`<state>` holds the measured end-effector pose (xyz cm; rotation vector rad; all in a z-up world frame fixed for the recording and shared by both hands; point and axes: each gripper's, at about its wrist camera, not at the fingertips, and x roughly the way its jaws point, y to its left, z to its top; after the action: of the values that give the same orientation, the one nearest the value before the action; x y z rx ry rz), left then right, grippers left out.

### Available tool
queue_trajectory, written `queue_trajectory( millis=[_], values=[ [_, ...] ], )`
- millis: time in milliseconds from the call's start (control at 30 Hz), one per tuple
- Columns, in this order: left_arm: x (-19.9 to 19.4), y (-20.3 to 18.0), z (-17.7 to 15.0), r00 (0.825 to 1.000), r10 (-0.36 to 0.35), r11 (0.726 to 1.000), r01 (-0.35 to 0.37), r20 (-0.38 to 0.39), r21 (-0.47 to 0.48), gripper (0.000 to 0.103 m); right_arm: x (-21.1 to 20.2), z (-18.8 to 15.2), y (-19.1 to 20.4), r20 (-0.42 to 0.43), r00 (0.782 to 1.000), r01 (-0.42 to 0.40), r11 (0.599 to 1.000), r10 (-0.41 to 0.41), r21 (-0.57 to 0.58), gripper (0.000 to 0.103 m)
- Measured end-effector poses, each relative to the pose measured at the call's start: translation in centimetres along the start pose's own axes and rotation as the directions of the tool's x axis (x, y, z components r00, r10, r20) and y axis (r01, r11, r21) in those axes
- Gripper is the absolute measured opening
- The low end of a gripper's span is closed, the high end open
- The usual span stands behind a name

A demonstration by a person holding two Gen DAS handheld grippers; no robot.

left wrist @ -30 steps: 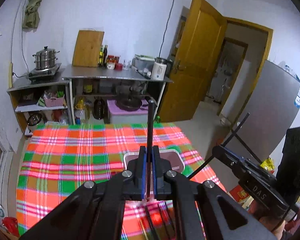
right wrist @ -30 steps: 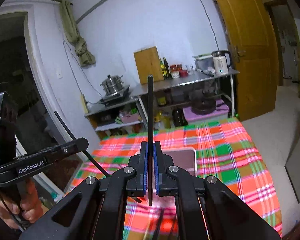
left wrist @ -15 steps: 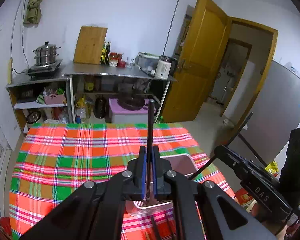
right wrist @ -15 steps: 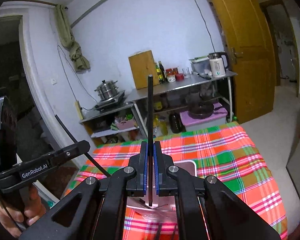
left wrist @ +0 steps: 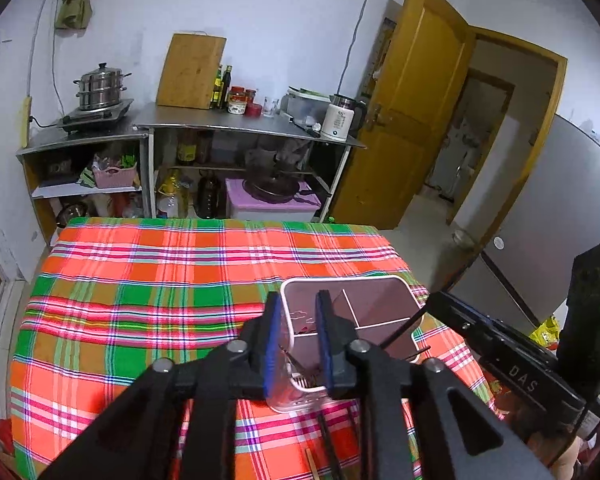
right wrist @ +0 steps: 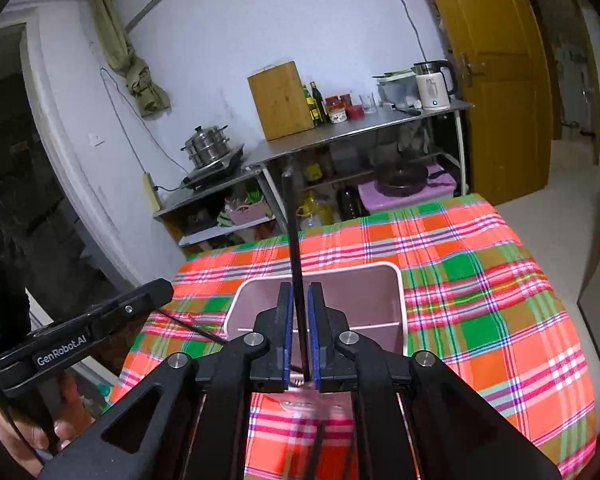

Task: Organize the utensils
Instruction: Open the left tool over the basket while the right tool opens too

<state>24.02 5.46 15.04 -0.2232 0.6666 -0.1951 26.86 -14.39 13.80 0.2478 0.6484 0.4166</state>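
the left gripper hangs right over the near corner of a white utensil holder, a squarish plastic box with thin dividers splitting it into compartments. its jaws have just been opening and now stand spread with nothing between the blue pads; a thin dark stick lies down inside the compartment just below them, though what else is in there is hard to tell. the far compartments look empty.

the right gripper sits above the same holder's near edge, and its jaws have just been opening too. a black chopstick stands upright in the narrow gap between the pads, leaning a little, its lower end reaching down toward the holder; the pads no longer seem to press on it.

the holder rests on a plaid tablecloth, and more dark sticks lie on the cloth just behind it, under the grippers.
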Motion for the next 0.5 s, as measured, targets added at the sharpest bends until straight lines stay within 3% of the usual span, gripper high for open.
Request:
queue_trajectory(
  millis=[267,500],
  values=[
    [-3.0,-0.7,-1.0,0.999,-0.003,1.0,0.003,0.039,0.005,0.025,-3.3,-0.5,0.2,0.04,0.999,-0.001,1.0,0.002,-0.017,0.015],
    [-5.8,-1.4,-3.6,0.999,-0.019,1.0,0.019,0.051,0.001,0.025,-6.8,-2.4,-0.6,0.054,0.998,0.018,1.0,-0.017,-0.015,0.015]
  ],
)
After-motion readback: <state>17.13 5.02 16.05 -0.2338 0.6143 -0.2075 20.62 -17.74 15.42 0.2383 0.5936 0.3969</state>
